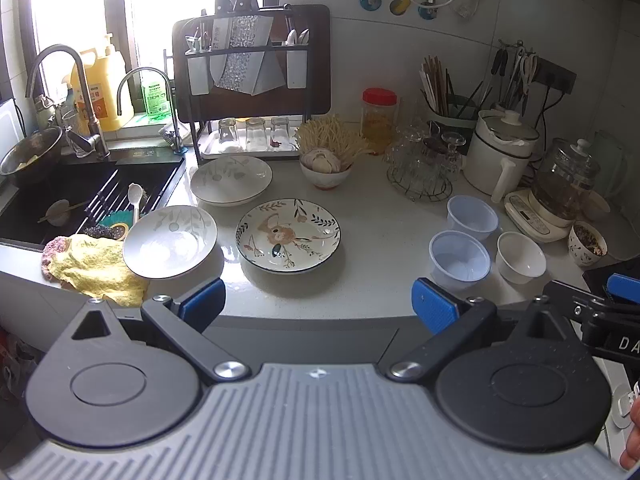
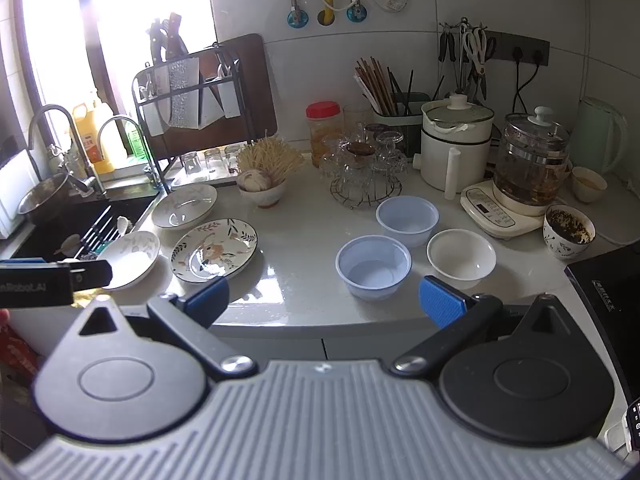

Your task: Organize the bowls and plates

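Hovering at the worktop (image 1: 372, 280) edge, left gripper (image 1: 318, 306) and right gripper (image 2: 324, 300) jaws spread wide and empty, three plates (image 1: 288, 236) near the sink (image 1: 86, 192), three bowls (image 2: 374, 266) clustered rightward.

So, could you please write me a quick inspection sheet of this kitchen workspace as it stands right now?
Surface: pale counter, glossy, sink at its left end.
Job's things: three plates spread apart, one flowered plate and two pale plates; two blue bowls and a white bowl, all separate, unstacked.
Clutter: yellow cloth, bowl of garlic, glass stand, white pot, glass kettle.
Grippers: left gripper and right gripper both open, holding nothing, short of the counter.
Cables: black cords hanging from the wall sockets.
Surroundings: bright window, tiled wall, knife rack.
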Motion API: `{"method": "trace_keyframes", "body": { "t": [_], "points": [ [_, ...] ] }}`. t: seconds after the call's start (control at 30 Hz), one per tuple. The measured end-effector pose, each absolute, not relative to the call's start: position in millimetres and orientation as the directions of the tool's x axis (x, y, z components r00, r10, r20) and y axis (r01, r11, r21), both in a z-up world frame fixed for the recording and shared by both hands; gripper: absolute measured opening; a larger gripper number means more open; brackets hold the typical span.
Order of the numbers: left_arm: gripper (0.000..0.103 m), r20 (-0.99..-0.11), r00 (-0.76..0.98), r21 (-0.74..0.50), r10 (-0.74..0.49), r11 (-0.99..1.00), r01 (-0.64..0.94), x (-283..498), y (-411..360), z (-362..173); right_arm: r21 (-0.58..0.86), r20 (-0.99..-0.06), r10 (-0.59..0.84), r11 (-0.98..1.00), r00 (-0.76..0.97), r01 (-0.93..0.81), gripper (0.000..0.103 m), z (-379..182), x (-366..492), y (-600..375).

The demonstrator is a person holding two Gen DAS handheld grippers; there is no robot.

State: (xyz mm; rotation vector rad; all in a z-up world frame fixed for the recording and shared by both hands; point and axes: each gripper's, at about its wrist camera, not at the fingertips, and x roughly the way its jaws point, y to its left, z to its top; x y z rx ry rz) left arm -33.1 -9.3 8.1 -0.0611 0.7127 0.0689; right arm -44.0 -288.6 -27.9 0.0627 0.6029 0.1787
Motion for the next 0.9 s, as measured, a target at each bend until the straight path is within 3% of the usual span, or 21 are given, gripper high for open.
{"method": "trace_keyframes", "body": {
  "t": [0.9],
  "points": [
    [0.101, -0.708, 0.706, -0.049, 0.020, 0.996, -0.077, -3, 31, 4, 0.154, -0.594, 0.211, 0.977, 0.776, -0.148, 0.103, -21, -23, -261]
  ]
}}
